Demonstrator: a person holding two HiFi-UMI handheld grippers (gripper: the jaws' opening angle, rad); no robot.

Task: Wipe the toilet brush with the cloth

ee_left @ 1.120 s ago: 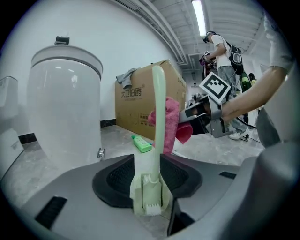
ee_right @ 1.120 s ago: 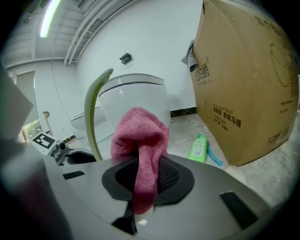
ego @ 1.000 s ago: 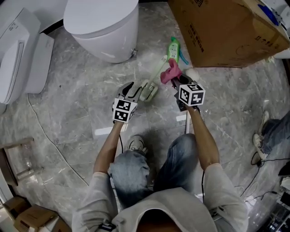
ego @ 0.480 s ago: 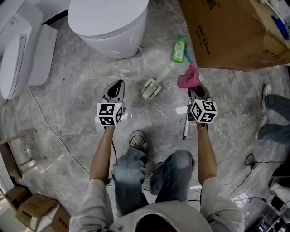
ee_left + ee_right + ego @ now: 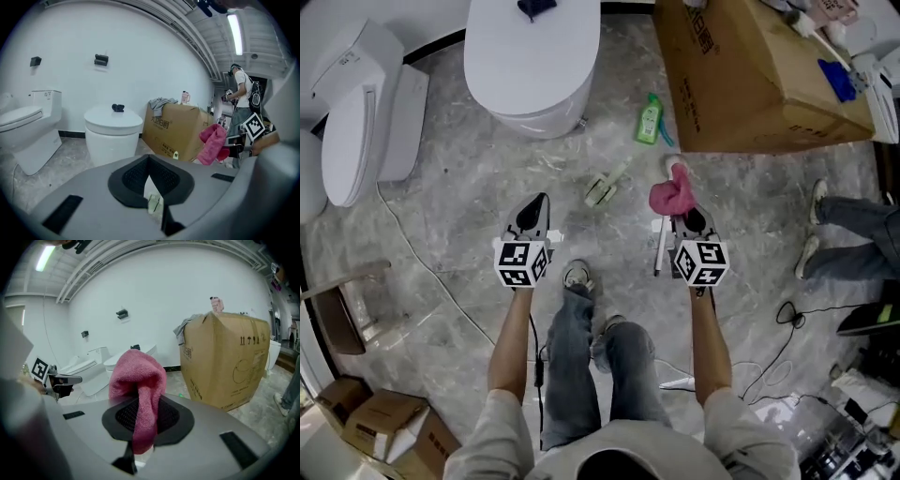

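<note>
The toilet brush point(image 5: 605, 186), pale green and white, lies alone on the grey marble floor point(image 5: 459, 187) ahead of both grippers. My left gripper point(image 5: 532, 208) hangs above the floor to the brush's left, shut with nothing in it. In the left gripper view its jaws point(image 5: 149, 159) meet, and the brush point(image 5: 153, 202) shows far below them. My right gripper point(image 5: 682, 214) is to the brush's right, shut on the pink cloth point(image 5: 671, 193). In the right gripper view the cloth point(image 5: 139, 378) bulges up out of the closed jaws point(image 5: 140, 405) and hangs down between them.
A white toilet point(image 5: 532, 56) stands straight ahead, and a second toilet point(image 5: 358, 112) stands at the left. A green bottle point(image 5: 650, 120) lies beside a big cardboard box point(image 5: 750, 66). A white stick point(image 5: 659, 246) lies near my right gripper. Another person's feet point(image 5: 814, 234) and cables are at the right.
Both grippers have lifted away from the brush and the floor. The left jaws, open beside the brush head a second ago, have shut empty. The cloth stays in the right gripper.
</note>
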